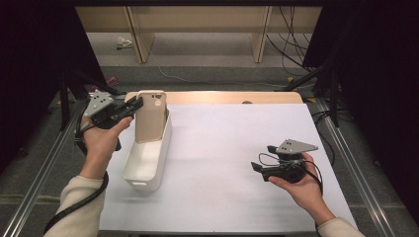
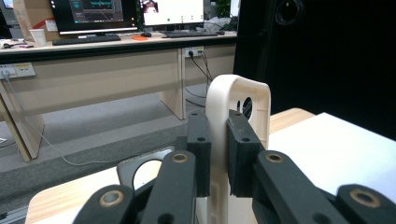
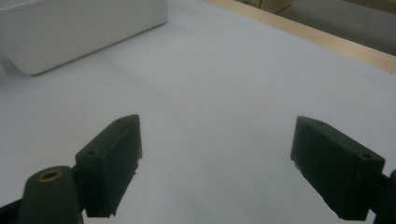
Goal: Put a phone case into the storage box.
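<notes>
- Nearest us, our right hand-held gripper (image 1: pixel 262 170) rests idle above the white worktop (image 1: pixel 237 163), jaws wide and empty.
- Farther off, our left hand-held gripper (image 1: pixel 132 105) pinches the beige phone case (image 1: pixel 150 116) upright in the white bin's (image 1: pixel 143 170) far end.
- Next, we judge: let it down and release.

A beige phone case (image 1: pixel 150 116) stands upright, its lower end inside the far end of a white bin (image 1: pixel 146 157) at the table's ten o'clock.

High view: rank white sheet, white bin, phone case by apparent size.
1. white sheet
2. white bin
3. phone case, clamped upright by the left gripper; its lower end is hidden inside the bin, so only the visible part is ranked.
</notes>
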A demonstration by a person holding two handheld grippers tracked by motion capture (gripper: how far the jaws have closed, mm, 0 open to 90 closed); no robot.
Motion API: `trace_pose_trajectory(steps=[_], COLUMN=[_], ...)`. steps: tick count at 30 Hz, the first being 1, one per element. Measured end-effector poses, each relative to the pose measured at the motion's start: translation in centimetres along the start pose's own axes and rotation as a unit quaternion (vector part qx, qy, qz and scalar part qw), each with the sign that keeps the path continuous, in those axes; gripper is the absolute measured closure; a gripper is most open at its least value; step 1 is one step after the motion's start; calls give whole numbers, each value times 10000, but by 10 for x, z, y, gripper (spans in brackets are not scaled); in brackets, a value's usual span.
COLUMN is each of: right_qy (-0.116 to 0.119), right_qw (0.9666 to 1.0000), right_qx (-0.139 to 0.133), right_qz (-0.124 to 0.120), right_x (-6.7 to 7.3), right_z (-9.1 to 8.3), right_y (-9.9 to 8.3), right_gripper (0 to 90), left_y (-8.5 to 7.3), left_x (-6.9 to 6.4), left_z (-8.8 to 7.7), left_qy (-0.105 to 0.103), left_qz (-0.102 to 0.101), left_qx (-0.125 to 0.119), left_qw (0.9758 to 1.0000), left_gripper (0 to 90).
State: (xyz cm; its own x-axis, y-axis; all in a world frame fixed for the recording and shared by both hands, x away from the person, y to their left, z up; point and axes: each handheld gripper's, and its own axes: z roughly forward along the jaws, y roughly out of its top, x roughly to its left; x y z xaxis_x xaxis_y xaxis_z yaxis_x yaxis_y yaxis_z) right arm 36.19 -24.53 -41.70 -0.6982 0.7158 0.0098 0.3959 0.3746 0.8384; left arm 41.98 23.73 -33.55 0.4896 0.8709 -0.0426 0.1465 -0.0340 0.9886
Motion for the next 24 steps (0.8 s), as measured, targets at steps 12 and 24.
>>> trace_pose_trajectory(steps=[12,24], right_qy=[-12,-10], right_qw=[10000,10000], right_qx=[-9,-3], right_qz=[14,55], right_x=[0,0], right_z=[1,2], right_y=[0,0], right_gripper=[172,173], left_y=[-9,-19], left_x=[11,27], left_z=[6,13], left_qy=[85,114], left_qz=[-136,-353], left_qx=[-37,-2], left_qw=[9999,9993], left_gripper=[813,813])
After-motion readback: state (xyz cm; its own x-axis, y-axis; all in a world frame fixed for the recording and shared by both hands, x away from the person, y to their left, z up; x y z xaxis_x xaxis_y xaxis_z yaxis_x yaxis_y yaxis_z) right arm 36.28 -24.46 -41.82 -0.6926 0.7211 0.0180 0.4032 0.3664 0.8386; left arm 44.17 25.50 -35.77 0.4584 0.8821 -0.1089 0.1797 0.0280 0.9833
